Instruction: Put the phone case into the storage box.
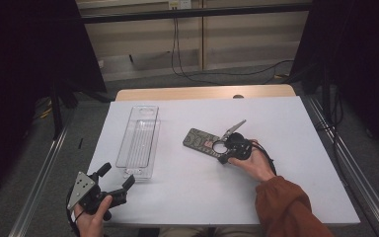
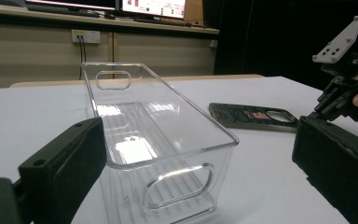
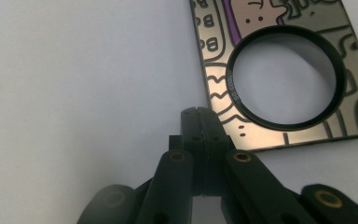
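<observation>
A clear plastic bin (image 1: 139, 140) lies lengthwise on the left of the white table top, empty. My left gripper (image 1: 116, 175) rests near the front left corner, open, and its wide jaws frame the bin's (image 2: 135, 116) near end just ahead without touching it. A dark patterned phone case (image 1: 201, 140) with a round hole lies flat at mid table. My right gripper (image 1: 223, 158) is shut with nothing between its jaws. Its tip (image 3: 198, 116) sits at the near edge of the case (image 3: 219, 79), below the hole. From the left gripper view the case (image 2: 247, 116) and the right gripper (image 2: 326, 105) lie off to the right.
The white sheet (image 1: 286, 148) covers most of the table, with a wooden strip along the far edge (image 1: 202, 93). Dark curtains stand at both sides and cables hang behind the table. A person's orange sleeve (image 1: 286, 207) comes in at the bottom right.
</observation>
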`<move>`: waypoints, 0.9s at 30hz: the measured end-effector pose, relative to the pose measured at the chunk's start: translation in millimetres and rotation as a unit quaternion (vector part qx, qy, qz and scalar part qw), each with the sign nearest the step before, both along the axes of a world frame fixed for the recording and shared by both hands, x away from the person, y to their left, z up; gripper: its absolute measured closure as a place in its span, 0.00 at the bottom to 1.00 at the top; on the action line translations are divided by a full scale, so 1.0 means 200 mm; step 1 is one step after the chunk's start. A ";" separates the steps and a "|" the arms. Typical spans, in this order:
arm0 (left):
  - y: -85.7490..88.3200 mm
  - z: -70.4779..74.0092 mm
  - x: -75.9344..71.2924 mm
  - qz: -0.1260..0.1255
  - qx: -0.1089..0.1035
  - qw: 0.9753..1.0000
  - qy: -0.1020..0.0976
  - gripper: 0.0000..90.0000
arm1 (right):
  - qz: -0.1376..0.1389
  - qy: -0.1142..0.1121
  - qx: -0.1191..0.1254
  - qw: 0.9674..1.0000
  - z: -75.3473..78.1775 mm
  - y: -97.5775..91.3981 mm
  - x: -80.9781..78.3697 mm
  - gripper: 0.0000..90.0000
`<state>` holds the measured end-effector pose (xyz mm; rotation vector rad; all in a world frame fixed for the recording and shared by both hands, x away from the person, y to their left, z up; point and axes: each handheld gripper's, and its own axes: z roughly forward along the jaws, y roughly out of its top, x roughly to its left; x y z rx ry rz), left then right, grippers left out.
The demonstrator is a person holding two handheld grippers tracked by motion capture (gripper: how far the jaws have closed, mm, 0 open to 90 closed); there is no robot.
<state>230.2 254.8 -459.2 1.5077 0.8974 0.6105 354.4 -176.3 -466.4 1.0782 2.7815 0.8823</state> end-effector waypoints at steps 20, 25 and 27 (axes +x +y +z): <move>-0.01 0.00 0.01 -0.003 -0.005 1.000 0.001 0.03 | -0.025 -0.021 -0.008 0.999 0.06 -0.05 0.02 1.00; -0.01 0.00 0.02 -0.005 -0.001 1.000 0.001 0.03 | -0.025 -0.029 0.002 0.999 0.11 0.01 0.07 1.00; -0.01 0.00 0.02 -0.009 -0.003 1.000 0.001 0.03 | -0.025 -0.035 0.007 0.999 0.12 0.04 0.11 1.00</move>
